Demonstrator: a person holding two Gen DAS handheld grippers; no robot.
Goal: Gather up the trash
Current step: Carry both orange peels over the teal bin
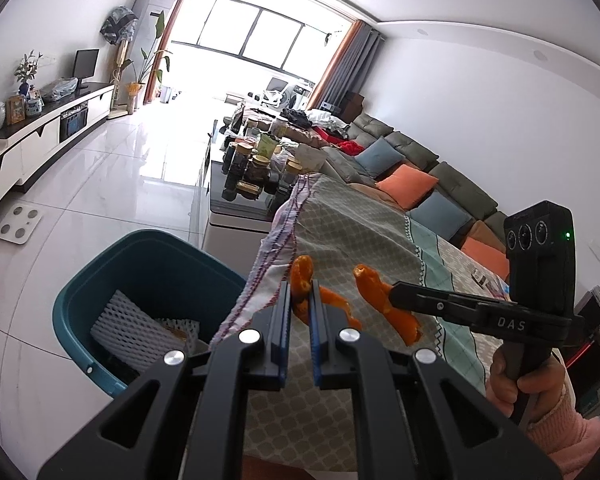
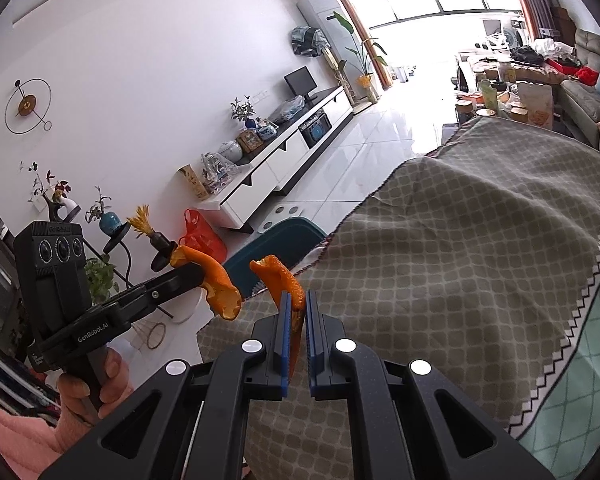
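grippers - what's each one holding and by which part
Left gripper pinches an orange peel near its middle; right gripper pinches another peel by its lower half, upper end sticking up.

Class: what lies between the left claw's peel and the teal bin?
In the left wrist view, only the tablecloth's hanging edge lies between the peel and the bin.

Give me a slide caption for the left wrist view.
Both tongs grip orange peel beside the teal bin.
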